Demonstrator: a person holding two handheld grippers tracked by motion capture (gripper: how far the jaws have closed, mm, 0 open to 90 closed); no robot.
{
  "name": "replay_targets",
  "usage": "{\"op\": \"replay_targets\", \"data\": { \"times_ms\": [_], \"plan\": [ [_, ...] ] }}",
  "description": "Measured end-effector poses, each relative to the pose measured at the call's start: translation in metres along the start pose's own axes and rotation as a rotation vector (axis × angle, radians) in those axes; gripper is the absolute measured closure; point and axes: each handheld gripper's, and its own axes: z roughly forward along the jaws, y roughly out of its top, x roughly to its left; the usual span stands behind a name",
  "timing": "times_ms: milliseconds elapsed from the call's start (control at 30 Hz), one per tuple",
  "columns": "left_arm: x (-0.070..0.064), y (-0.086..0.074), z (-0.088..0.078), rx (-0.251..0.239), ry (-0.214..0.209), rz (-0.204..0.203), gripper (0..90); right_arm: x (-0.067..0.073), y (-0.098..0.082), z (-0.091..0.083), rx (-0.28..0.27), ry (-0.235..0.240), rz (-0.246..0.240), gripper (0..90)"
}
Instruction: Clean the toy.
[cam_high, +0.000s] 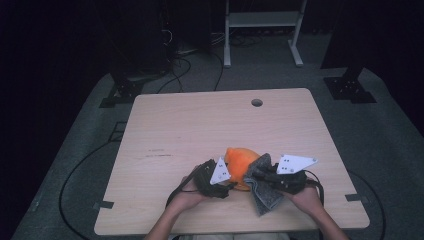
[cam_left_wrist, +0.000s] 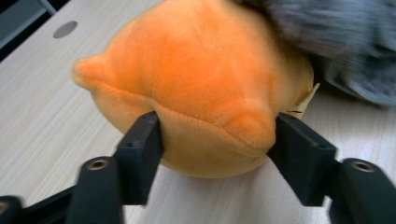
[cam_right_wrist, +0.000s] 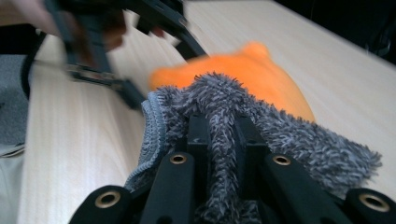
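Together, two grippers hold one orange plush toy (cam_left_wrist: 201, 84) and one grey cloth (cam_right_wrist: 224, 116).

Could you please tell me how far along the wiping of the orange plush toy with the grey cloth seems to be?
Done: the left tongs grip the orange plush toy on the table, and the right tongs are shut on the grey cloth. In hand: the cloth lies against the toy. How much wiping remains cannot be told.

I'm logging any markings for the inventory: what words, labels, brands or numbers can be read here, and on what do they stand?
No text can be read.
Tag on the orange plush toy: dark marks, too small and blurred to read.
Grey cloth: no lettering visible.
Table: dark marks, not legible as text.
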Motion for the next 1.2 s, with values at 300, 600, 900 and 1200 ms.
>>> {"op": "replay_targets", "data": {
  "times_ms": [300,600,900,1200],
  "plan": [
    [0.009,-0.003,-0.005,-0.052,-0.06,-0.096,45.0,0.004,-0.006,0.001,0.066,0.003,-0.051,78.8],
    [0.004,0.001,-0.002,-0.058,-0.067,-0.068,44.5,-0.02,-0.022,-0.026,0.051,-0.062,0.058,78.8],
    [0.011,-0.002,-0.005,-0.104,-0.1,-0.176,28.3,-0.02,0.011,0.005,0.066,-0.02,0.015,78.9],
    [0.004,0.0,-0.002,-0.101,-0.118,-0.124,41.4,-0.008,0.024,0.005,0.087,-0.003,-0.045,78.8]
  ]
}}
